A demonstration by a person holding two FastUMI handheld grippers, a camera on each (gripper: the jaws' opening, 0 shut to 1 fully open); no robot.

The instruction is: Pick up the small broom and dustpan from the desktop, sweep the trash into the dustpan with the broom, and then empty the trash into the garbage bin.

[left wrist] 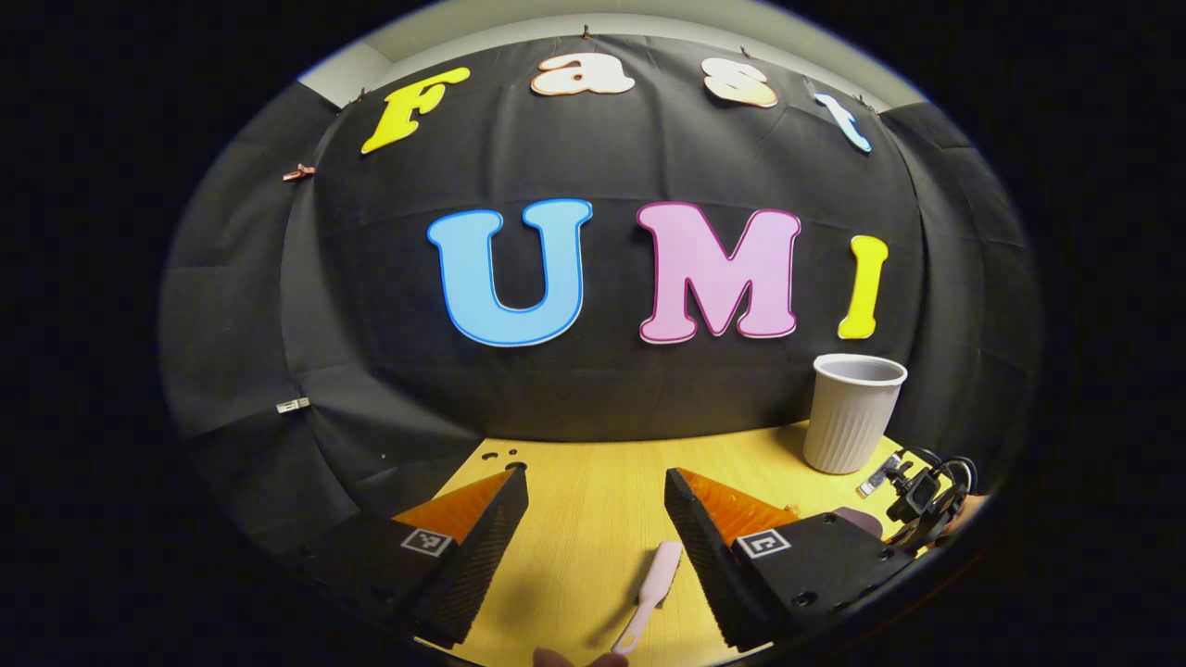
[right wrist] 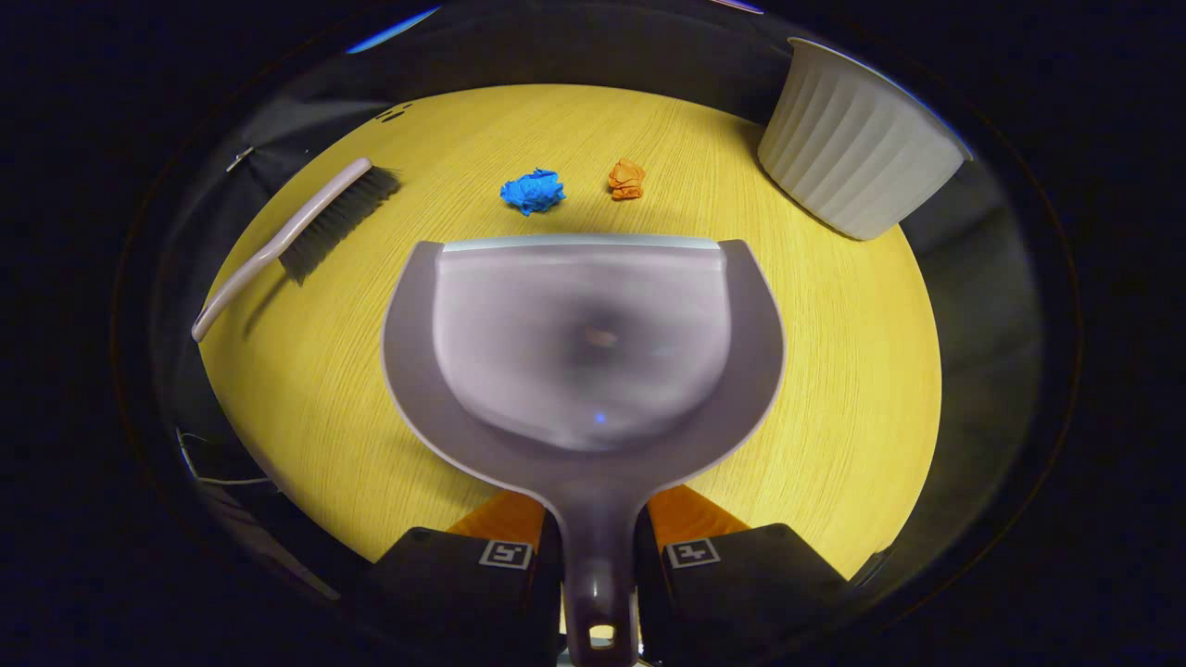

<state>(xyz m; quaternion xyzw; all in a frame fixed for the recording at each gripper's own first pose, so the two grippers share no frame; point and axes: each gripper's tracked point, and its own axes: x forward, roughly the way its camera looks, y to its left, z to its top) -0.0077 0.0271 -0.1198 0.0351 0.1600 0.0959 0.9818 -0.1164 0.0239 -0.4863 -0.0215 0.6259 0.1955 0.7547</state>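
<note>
**Dustpan in hand, broom handle waiting between the open left claw**

The right claw (right wrist: 598, 556) is closed on the neck of the grey plastic dustpan (right wrist: 584, 343), one finger pressing each side of the handle, with the scoop held out ahead over the yellow wood-grain worktop (right wrist: 834, 389). The pan's front lip faces the trash: just past that lip lie a crumpled blue paper ball (right wrist: 533, 191) and, beside it on the bin side, a smaller crumpled orange paper ball (right wrist: 626, 179). Beyond and to the right of the pan stands the white ribbed plastic garbage bin (right wrist: 857, 148). To the pan's left, well apart, rests the small broom with a pale handle and dark bristles (right wrist: 296, 232).

In the left gripper view the left claw (left wrist: 593, 528) stands wide open and empty, low over the worktop, with the pale broom handle (left wrist: 653, 593) lying between its fingers, nearer the right one.

The step in hand looks like taking up the broom. Done well, the left claw would centre over the handle, settle down and close squarely across it, while the pan's lip stays level, ready to sit flat before the paper balls.
</note>
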